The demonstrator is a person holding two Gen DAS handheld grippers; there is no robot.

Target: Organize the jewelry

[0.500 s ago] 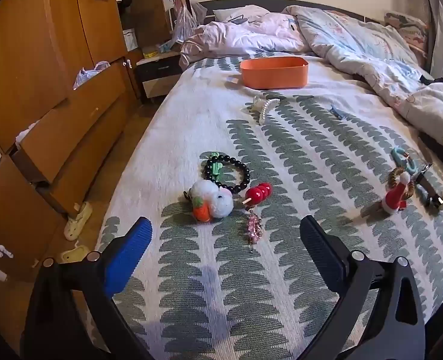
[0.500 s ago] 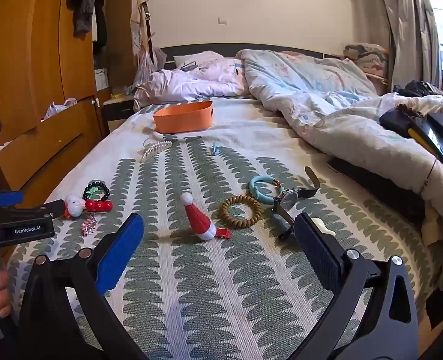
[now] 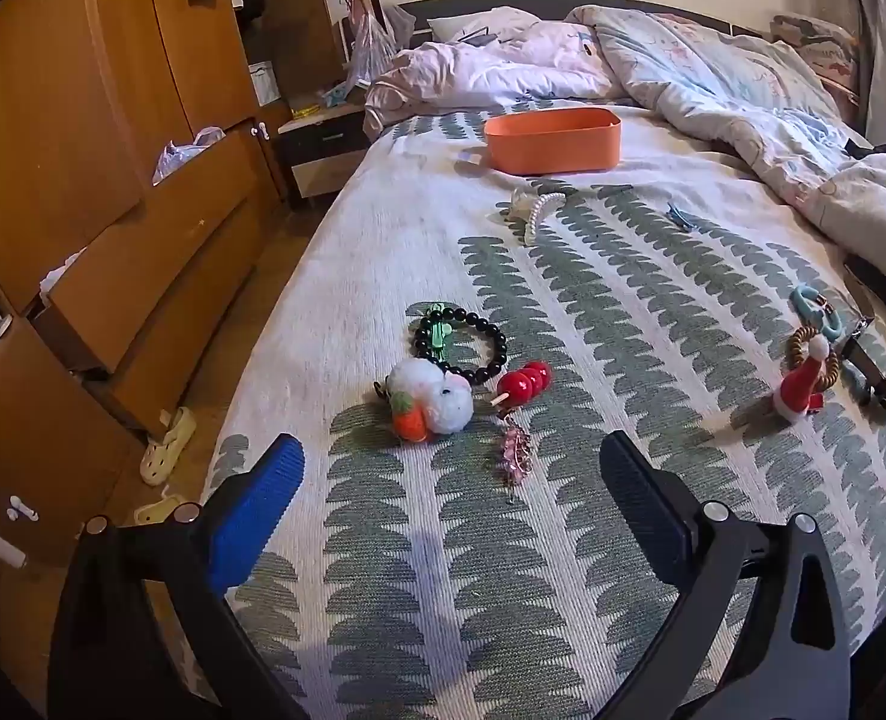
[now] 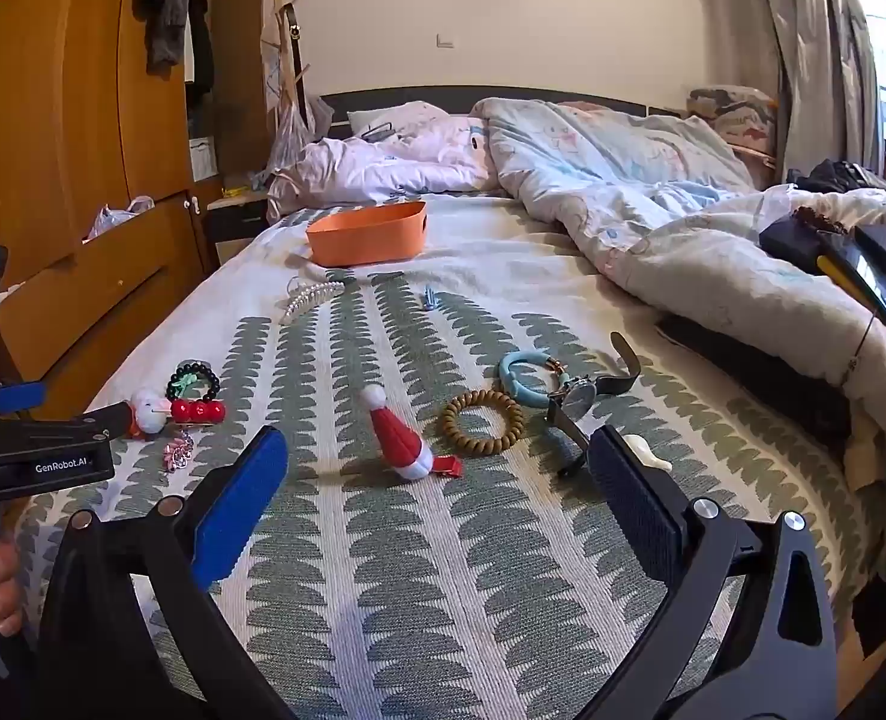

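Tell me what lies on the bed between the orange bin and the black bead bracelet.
In the left wrist view, only a pearl hair clip lies between the orange bin and the black bead bracelet; otherwise bare bedspread.

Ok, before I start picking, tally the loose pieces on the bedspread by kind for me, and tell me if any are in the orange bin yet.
Bracelets: 3, black bead, wooden bead, light blue
Hair clips and ornaments: 6, pearl, small blue, Santa hat, white pompom, red berries, pink
Watches: 1
Total: 10
None visible in the orange bin; its inside is hidden from both views.
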